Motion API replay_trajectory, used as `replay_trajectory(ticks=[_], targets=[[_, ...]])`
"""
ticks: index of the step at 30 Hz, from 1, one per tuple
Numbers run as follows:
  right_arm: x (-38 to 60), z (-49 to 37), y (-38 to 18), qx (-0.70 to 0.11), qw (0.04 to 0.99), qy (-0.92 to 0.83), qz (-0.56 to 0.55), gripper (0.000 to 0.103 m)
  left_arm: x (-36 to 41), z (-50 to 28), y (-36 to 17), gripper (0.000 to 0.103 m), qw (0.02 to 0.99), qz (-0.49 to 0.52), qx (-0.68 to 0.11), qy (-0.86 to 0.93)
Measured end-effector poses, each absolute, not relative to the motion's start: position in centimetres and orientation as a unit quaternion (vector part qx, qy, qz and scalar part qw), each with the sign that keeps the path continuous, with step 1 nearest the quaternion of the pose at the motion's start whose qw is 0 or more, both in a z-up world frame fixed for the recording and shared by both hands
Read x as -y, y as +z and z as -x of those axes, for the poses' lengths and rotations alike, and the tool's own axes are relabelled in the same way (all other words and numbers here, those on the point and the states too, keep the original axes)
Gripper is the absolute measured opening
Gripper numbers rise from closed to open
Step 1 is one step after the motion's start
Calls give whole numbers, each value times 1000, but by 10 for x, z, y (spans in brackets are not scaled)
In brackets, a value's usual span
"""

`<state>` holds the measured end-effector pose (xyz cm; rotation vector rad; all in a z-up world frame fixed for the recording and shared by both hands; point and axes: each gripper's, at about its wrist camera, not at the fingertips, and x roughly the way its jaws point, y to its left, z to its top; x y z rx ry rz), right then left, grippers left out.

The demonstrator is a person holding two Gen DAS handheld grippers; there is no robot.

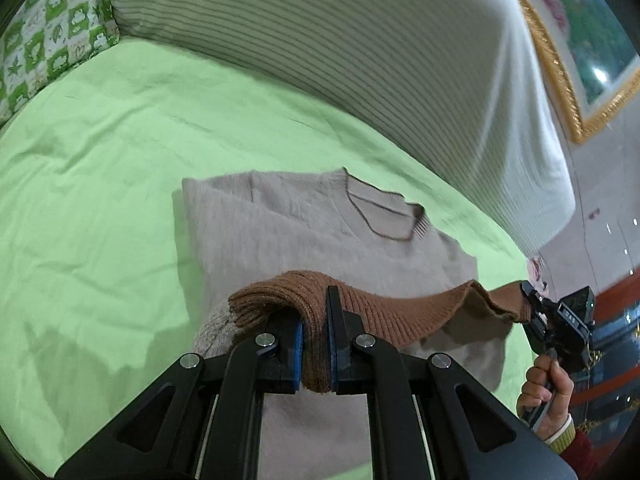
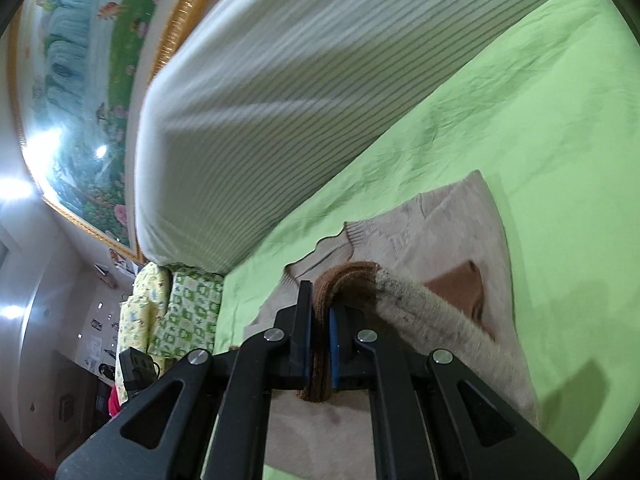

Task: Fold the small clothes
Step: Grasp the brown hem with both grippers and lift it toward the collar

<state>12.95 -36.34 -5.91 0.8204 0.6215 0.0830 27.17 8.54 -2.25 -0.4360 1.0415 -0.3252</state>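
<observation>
A small beige sweater (image 1: 280,232) lies on the green bedsheet (image 1: 100,152), neckline toward the striped headboard. Its brown ribbed hem (image 1: 400,312) is lifted above the body. My left gripper (image 1: 315,332) is shut on the left end of the hem. My right gripper (image 2: 320,336) is shut on the other end of the hem (image 2: 344,280); it also shows at the right of the left wrist view (image 1: 528,308), held by a hand. The sweater (image 2: 440,232) lies under the raised hem in the right wrist view.
A striped cushioned headboard (image 1: 360,60) runs along the far side of the bed. Green patterned pillows (image 1: 52,40) sit at the left corner. A gold-framed painting (image 2: 80,80) hangs behind. The green sheet (image 2: 540,100) spreads around the sweater.
</observation>
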Motion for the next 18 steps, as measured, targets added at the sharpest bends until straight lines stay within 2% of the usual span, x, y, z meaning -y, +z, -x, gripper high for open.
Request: replay_trajectory(ticks=[13, 18], targets=[[406, -181, -79, -286, 862, 19, -418, 8, -82, -345, -57, 8, 832, 232, -489, -123], [414, -200, -110, -340, 845, -31, -413, 8, -78, -365, -90, 8, 817, 230, -520, -94]])
